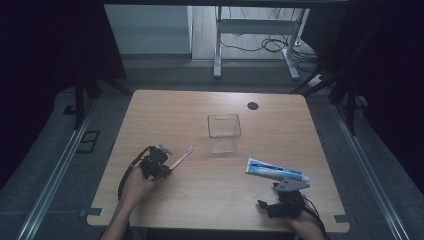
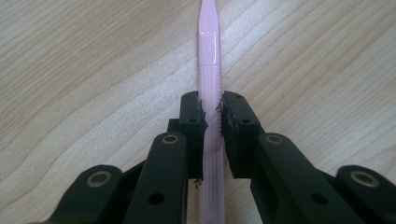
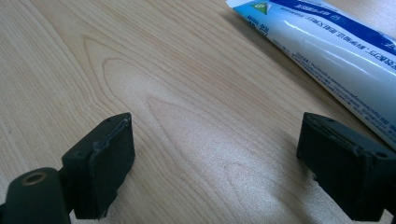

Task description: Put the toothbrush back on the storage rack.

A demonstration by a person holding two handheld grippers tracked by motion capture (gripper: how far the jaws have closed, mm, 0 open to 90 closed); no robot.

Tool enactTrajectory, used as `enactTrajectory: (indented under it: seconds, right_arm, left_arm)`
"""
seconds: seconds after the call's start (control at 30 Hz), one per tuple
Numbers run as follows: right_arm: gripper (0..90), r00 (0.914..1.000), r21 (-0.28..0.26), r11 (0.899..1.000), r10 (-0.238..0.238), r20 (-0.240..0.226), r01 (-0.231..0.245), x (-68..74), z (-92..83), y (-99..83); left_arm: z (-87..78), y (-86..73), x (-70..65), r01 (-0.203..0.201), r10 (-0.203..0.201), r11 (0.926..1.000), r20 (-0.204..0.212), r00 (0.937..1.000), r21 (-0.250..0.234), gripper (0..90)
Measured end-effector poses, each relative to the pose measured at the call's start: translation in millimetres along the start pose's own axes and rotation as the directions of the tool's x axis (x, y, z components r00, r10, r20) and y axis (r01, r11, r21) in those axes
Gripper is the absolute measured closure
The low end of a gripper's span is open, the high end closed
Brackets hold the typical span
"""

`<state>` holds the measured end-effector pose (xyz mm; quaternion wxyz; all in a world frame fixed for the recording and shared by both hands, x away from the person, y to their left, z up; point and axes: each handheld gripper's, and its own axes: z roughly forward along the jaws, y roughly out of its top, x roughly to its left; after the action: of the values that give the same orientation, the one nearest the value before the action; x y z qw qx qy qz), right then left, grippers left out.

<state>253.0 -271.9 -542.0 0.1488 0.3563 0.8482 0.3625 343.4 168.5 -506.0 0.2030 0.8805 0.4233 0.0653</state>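
Observation:
A pink toothbrush (image 1: 181, 158) lies on the wooden table (image 1: 200, 205) left of centre, its head pointing toward the middle. My left gripper (image 1: 168, 167) is shut on its handle: in the left gripper view the pads sit against both sides of the pink toothbrush (image 2: 208, 56), with the left gripper (image 2: 212, 108) low over the wood. A white and blue toothpaste tube (image 1: 275, 170) lies at the right. Just in front of it, my right gripper (image 1: 282, 197) rests low and open. In the right gripper view the right gripper (image 3: 215, 154) holds nothing, and the toothpaste tube (image 3: 327, 51) lies beside its right jaw.
A clear plastic cup-like container (image 1: 224, 132) stands near the table's centre, beyond both grippers. A small black round spot (image 1: 252, 105) marks the far edge. Desk legs and cables (image 1: 272, 45) stand on the floor behind the table.

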Motion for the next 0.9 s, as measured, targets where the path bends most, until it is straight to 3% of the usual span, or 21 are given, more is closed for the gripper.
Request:
enactTrajectory:
  seconds: [0.17, 0.6, 0.9]
  right_arm:
    - [10.9, 1.0000, 0.000, 1.000, 0.000, 0.000, 0.000, 0.0, 0.0, 0.0]
    - [10.9, 1.0000, 0.000, 1.000, 0.000, 0.000, 0.000, 0.0, 0.0, 0.0]
    - [10.9, 1.0000, 0.000, 1.000, 0.000, 0.000, 0.000, 0.0, 0.0, 0.0]
  left_arm:
    - [-7.7, -0.1, 3.6, 0.012, -0.012, 0.9995, 0.022, 0.9997, -0.028, 79.0]
    - [-26.3, 4.5, 8.5, 0.010, -0.010, 0.9973, 0.008, 0.9999, -0.073, 79.1]
    - [-11.9, 2.6, 11.4, 0.019, -0.019, 0.9998, 0.038, 0.9991, 0.012, 79.2]
